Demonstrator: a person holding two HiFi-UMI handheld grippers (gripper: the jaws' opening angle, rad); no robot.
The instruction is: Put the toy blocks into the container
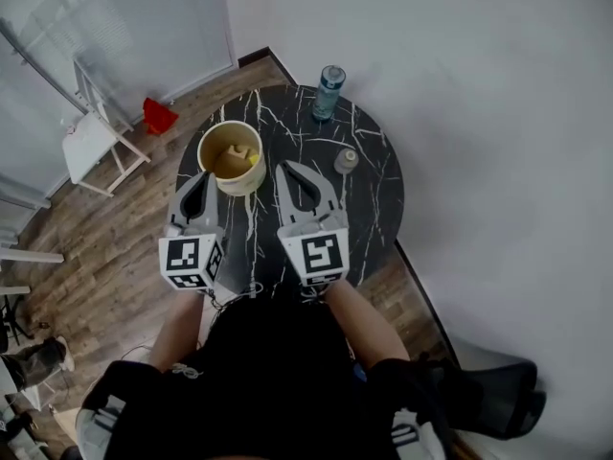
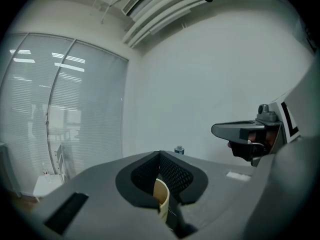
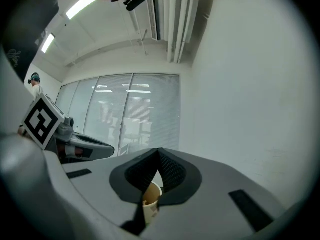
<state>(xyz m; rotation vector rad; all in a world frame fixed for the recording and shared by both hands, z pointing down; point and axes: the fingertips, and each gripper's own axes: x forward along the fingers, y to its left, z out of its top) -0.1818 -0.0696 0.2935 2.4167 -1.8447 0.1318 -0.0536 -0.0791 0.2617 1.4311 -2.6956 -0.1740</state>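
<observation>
A cream round container (image 1: 218, 176) stands on the black marble table (image 1: 374, 199), with yellow toy blocks (image 1: 238, 155) inside it. My left gripper (image 1: 202, 176) hangs just left of the container, jaws shut and empty. At the container's right my right gripper (image 1: 287, 168) is likewise shut with nothing in it. In the left gripper view the shut left gripper (image 2: 160, 154) points level, and a strip of the container (image 2: 161, 195) shows under the jaws. The right gripper view shows the shut right gripper (image 3: 159, 151) with the container (image 3: 151, 200) below.
A water bottle (image 1: 328, 91) stands at the table's far edge, and a small grey round object (image 1: 346, 159) lies right of the container. A white chair (image 1: 96, 138) and a red thing (image 1: 159, 115) stand on the wooden floor to the left. White walls close in on the right.
</observation>
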